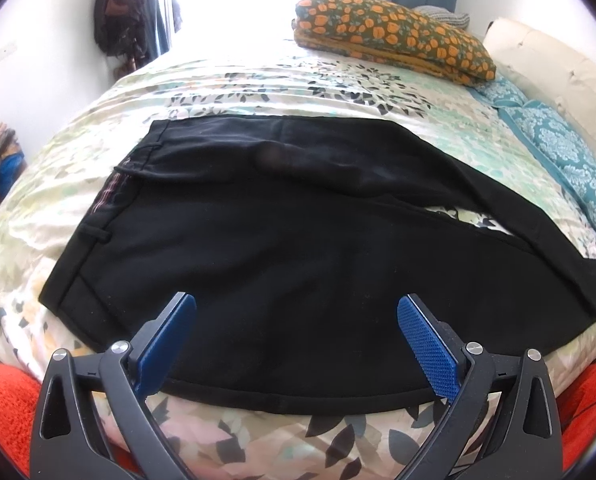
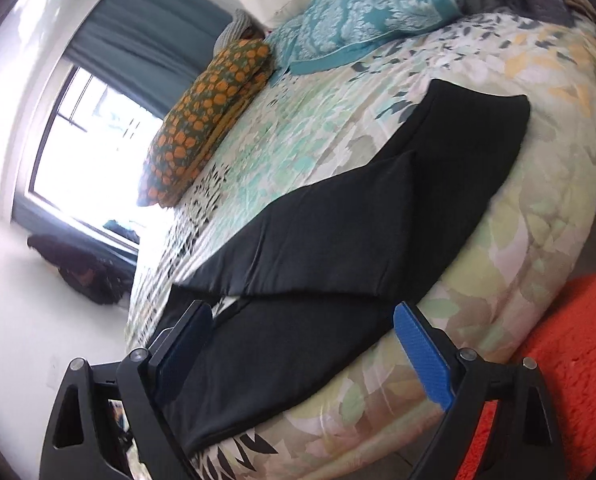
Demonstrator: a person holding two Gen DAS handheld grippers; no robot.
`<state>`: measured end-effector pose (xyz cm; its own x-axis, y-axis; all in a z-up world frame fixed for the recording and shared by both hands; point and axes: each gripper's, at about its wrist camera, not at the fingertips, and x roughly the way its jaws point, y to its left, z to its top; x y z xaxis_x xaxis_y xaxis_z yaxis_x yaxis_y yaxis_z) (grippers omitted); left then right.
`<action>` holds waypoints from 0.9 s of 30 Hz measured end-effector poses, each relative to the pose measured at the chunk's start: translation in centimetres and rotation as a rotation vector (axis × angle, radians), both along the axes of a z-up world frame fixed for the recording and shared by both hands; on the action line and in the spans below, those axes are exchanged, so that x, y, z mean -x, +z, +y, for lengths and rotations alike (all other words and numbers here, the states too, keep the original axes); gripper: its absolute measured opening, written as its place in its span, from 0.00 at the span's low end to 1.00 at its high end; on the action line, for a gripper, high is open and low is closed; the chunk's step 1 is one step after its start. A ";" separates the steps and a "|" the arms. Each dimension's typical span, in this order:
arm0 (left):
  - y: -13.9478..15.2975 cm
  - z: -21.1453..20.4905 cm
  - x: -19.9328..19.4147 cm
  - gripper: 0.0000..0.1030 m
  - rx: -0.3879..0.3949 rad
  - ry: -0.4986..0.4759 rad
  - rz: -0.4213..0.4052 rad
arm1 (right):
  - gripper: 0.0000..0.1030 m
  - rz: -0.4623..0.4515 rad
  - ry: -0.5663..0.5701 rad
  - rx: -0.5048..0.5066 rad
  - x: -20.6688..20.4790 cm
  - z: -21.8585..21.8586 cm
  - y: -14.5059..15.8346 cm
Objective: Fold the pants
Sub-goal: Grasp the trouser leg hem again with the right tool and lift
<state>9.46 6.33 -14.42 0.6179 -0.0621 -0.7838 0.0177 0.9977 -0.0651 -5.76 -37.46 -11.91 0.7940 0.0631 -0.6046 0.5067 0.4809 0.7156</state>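
Both grippers, left (image 1: pixel 297 306) and right (image 2: pixel 303 314), spread fingers wide over black pants (image 1: pixel 282 236), hems cut off.

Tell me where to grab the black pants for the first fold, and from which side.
Grip the near leg's edge on the black pants, coming from the bedside. It lies flat on the bedspread just ahead of the open left gripper, so likely slide one finger under.
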 end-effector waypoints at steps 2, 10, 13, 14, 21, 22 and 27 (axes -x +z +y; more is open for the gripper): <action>-0.2 0.0 -0.1 0.99 0.004 0.000 0.011 | 0.89 -0.001 0.007 -0.039 -0.4 -0.2 -0.1; -0.8 -0.3 -0.3 0.99 -0.004 -0.013 0.037 | 0.89 0.064 0.122 -0.163 -7.1 3.5 -3.5; -0.7 0.0 -0.4 0.99 -0.012 -0.002 0.036 | 0.89 0.115 0.037 -0.231 -8.2 2.0 -5.8; -0.8 0.1 -0.4 0.99 -0.011 0.005 0.037 | 0.89 0.114 0.007 -0.250 -8.2 1.6 -6.1; -1.6 0.4 -1.0 0.99 -0.014 0.037 0.068 | 0.84 0.113 -0.131 -0.134 -6.8 -0.5 -5.0; -1.6 0.2 -0.9 0.99 -0.020 0.031 0.068 | 0.80 0.115 -0.148 -0.121 -6.5 -0.8 -5.1; -1.3 -1.5 -0.4 0.99 -0.071 -0.023 0.051 | 0.12 0.162 -0.209 -0.032 -4.9 -1.5 -5.0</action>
